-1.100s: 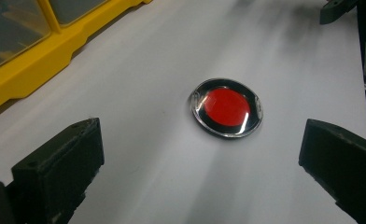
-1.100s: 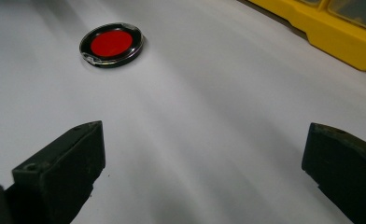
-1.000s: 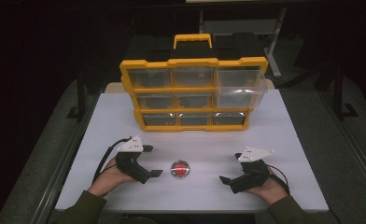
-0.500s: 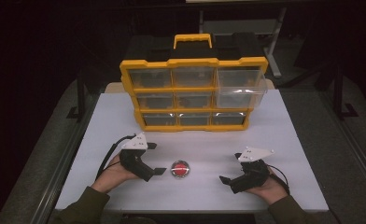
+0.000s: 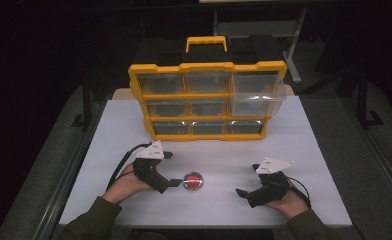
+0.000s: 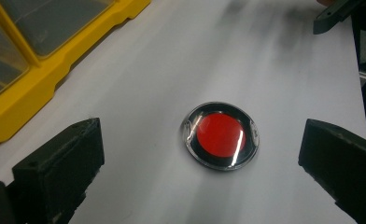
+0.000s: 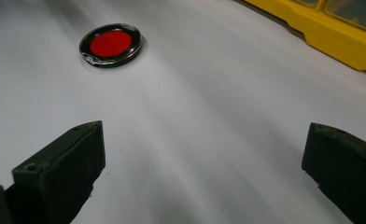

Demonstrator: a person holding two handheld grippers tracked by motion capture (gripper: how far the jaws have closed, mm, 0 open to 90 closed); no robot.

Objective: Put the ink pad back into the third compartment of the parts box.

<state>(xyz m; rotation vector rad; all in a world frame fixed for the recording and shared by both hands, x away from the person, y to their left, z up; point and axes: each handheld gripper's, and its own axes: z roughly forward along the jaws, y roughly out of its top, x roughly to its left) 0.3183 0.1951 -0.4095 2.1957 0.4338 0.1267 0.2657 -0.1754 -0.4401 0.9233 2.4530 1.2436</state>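
Note:
A round clear case with a red disc (image 5: 193,181) lies flat on the white table (image 5: 304,150), near the front middle. My left gripper (image 5: 174,169) is open just left of the case, its lower jaw tip close to the rim. In the left gripper view the red disc (image 6: 221,134) lies between and slightly beyond the two wide-apart jaws of my left gripper (image 6: 200,158), touching neither. My right gripper (image 5: 247,180) rests open at the front right, well away from the case. From the right gripper view the disc (image 7: 111,45) sits far off at upper left, ahead of my right gripper (image 7: 204,158).
A yellow organizer with clear drawers (image 5: 207,95) stands upright at the back middle of the table, black handle section on top. Its top right drawer (image 5: 258,92) is pulled partly out. The organizer's yellow base (image 7: 321,32) edges the right gripper view. Dark floor surrounds the table.
My left gripper has slid right and a little forward, bringing its open jaws up to the red disc. The right gripper and the disc have stayed put.

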